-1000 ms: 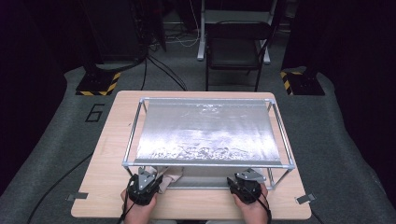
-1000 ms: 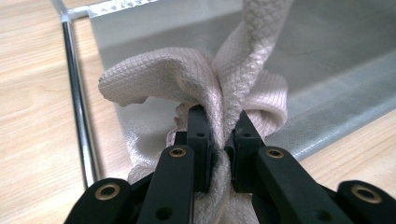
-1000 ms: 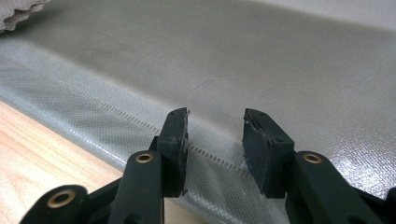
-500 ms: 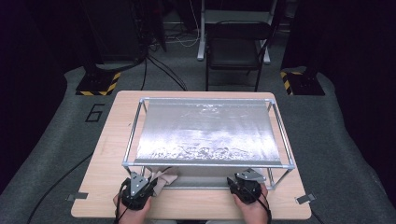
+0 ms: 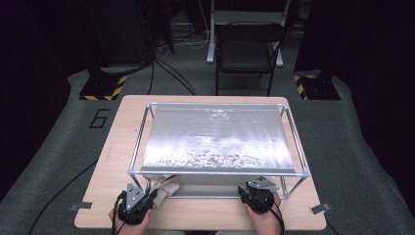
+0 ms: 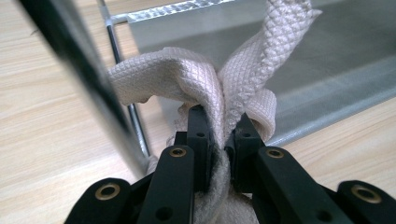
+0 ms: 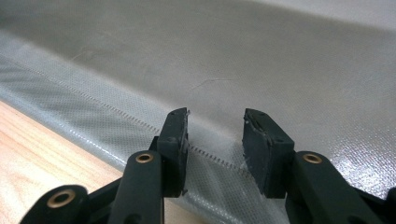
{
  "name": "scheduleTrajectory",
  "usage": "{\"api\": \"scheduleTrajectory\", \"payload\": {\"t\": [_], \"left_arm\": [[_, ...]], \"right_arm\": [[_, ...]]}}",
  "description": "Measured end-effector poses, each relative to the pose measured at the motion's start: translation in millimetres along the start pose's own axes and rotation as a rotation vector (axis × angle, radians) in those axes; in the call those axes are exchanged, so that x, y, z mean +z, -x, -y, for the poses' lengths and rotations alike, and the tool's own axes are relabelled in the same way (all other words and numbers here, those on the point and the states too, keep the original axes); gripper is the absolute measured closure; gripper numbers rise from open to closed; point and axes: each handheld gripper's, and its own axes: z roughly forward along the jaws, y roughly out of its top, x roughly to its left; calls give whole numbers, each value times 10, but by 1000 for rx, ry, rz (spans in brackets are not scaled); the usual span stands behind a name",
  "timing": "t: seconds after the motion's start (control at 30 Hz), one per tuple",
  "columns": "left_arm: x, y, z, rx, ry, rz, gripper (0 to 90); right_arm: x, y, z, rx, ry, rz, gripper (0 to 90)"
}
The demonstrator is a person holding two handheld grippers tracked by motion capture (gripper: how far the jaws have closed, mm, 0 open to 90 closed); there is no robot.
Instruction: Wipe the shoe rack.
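Now the left gripper (image 6: 219, 135) pinches the beige cloth (image 6: 205, 84) to draw it from under the rack (image 5: 215, 171), while the right gripper (image 7: 215, 135) waits, spread.

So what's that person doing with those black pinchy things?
A person sits at a wooden table with a gripper in each hand. The left gripper is shut on a bunched beige cloth at the near left corner of a metal frame, which carries a silvery sheet on top. The right gripper is open, its jaws apart just above a silvery sheet on the table, gripping nothing yet.
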Motion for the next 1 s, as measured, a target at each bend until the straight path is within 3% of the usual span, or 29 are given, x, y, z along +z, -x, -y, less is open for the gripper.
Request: {"api": "scheduleTrajectory", "payload": {"t": [0.2,0.53,0.57,0.7,1.0], "left_arm": [[-62,-54,32,-15,17,-18,817],[-83,-76,101,-31,3,-24,819],[-79,-80,116,-37,7,-27,819],[-97,-118,150,-44,-1,-33,819],[-167,-154,136,-52,11,-43,822]], "right_arm": [[0,0,0,1,0,0,606],[0,2,0,1,0,-1,606],[9,-16,4,29,-4,-16,606],[9,-17,5,30,-4,-17,606],[9,-17,4,31,-4,-18,606]]}}
